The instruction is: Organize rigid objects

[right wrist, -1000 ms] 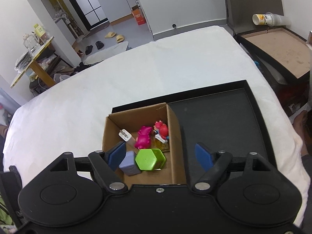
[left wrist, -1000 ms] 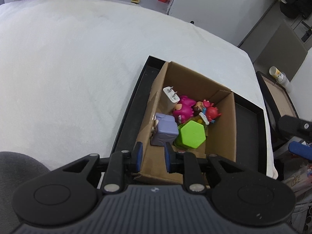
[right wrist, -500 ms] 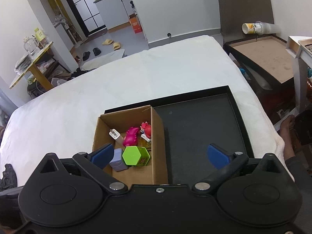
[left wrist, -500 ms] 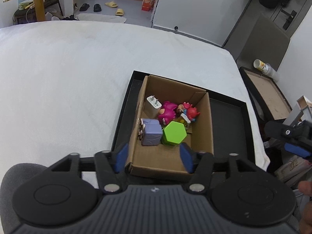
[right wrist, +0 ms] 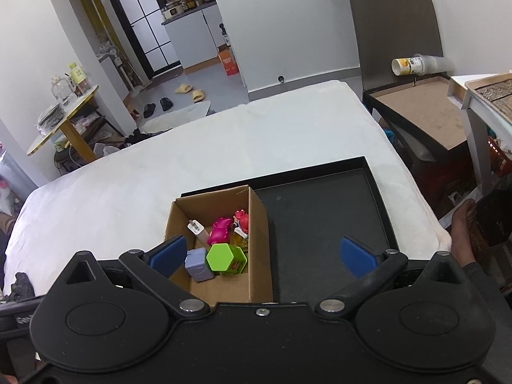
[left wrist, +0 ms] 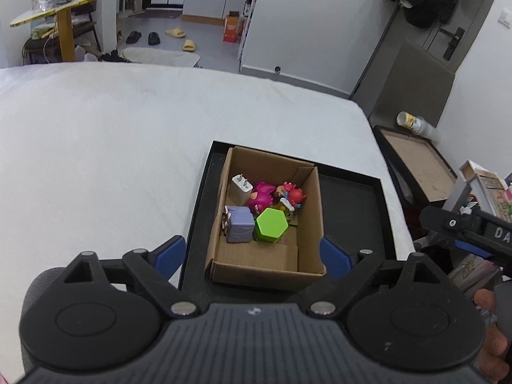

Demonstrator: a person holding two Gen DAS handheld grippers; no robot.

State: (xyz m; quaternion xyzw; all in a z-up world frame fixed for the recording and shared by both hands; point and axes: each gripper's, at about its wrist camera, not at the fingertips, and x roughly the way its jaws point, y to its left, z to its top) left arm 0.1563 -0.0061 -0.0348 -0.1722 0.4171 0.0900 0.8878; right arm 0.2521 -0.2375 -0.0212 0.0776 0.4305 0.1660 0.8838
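A brown cardboard box point(left wrist: 307, 217) point(right wrist: 259, 256) stands in the left part of a black tray point(left wrist: 352, 204) point(right wrist: 320, 220) on a white bed. Inside lie a green hexagonal block point(left wrist: 270, 225) point(right wrist: 220, 256), a lilac cube point(left wrist: 238, 228) point(right wrist: 199, 264), a white plug adapter point(left wrist: 241, 185) point(right wrist: 195, 228), a pink toy point(left wrist: 260, 196) point(right wrist: 219, 229) and a red figure point(left wrist: 294, 195) point(right wrist: 241, 220). My left gripper point(left wrist: 252, 257) hangs above the box's near wall, its jaws still opening, nothing between them. My right gripper point(right wrist: 260, 252) stands open and wide above the box and tray, holding nothing.
The white bed point(left wrist: 112, 134) point(right wrist: 224, 140) spreads left and far of the tray. A brown board in a dark frame point(left wrist: 422, 166) point(right wrist: 422, 112) stands off the right edge with a tipped cup point(right wrist: 406, 65). A person's foot point(right wrist: 464, 220) shows at right.
The left jaws went from nearly shut to wide open as that gripper rose and pulled back from the box. The right jaws widened and it also drew back, showing more of the tray.
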